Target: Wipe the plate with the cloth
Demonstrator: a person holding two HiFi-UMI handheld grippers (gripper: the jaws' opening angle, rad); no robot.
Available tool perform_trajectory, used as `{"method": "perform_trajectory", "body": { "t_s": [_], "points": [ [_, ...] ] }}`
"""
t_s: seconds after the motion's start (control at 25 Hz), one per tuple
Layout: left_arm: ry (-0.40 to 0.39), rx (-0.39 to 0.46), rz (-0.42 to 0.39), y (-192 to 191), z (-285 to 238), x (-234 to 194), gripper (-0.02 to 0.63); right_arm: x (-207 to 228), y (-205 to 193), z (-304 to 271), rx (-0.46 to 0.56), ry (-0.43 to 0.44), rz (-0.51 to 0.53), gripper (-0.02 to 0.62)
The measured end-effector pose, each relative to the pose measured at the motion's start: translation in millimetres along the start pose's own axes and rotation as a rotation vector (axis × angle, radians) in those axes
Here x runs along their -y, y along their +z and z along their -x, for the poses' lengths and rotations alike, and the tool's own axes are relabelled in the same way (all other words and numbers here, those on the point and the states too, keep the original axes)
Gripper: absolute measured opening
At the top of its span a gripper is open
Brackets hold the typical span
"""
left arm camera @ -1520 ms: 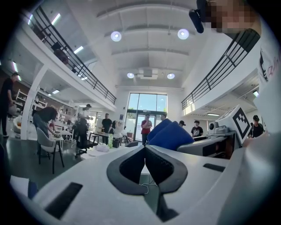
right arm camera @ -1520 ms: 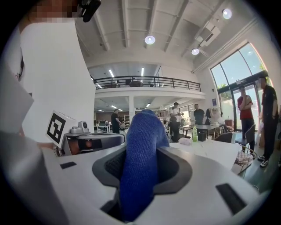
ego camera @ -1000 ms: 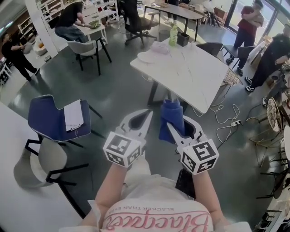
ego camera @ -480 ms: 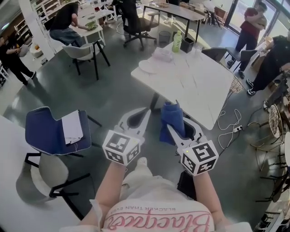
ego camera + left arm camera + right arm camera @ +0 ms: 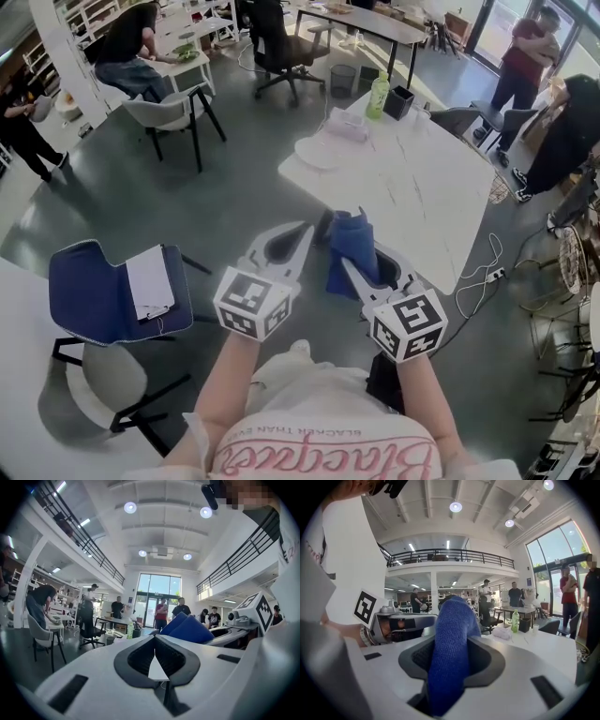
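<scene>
Closer lies the plate (image 5: 317, 153); right hand-held gripper (image 5: 366, 267) pinches cloth (image 5: 349, 234).

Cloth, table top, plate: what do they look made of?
Cloth: blue woven or terry-like fabric with a matte finish; a fuzzy textured weave and soft folds show.
Table top: white and smooth with faint grey veins; marble or a marble-look laminate, can't tell which.
Plate: plain white, possibly ceramic or plastic; too far away to settle.
</scene>
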State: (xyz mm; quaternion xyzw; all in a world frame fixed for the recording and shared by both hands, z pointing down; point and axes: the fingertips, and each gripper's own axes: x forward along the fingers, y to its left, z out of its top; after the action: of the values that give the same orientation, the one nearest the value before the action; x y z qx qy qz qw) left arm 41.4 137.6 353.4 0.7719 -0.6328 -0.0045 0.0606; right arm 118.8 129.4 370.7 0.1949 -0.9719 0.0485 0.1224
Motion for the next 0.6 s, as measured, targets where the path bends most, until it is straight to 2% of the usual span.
{"method": "perform_trajectory", "body": {
  "t_s": [0.6],
  "points": [
    [-0.041, -0.034, 0.004, -4, -29, -46, 0.003, 20, 7, -58, -0.024, -0.034, -0.028, 0.144]
  ]
}}
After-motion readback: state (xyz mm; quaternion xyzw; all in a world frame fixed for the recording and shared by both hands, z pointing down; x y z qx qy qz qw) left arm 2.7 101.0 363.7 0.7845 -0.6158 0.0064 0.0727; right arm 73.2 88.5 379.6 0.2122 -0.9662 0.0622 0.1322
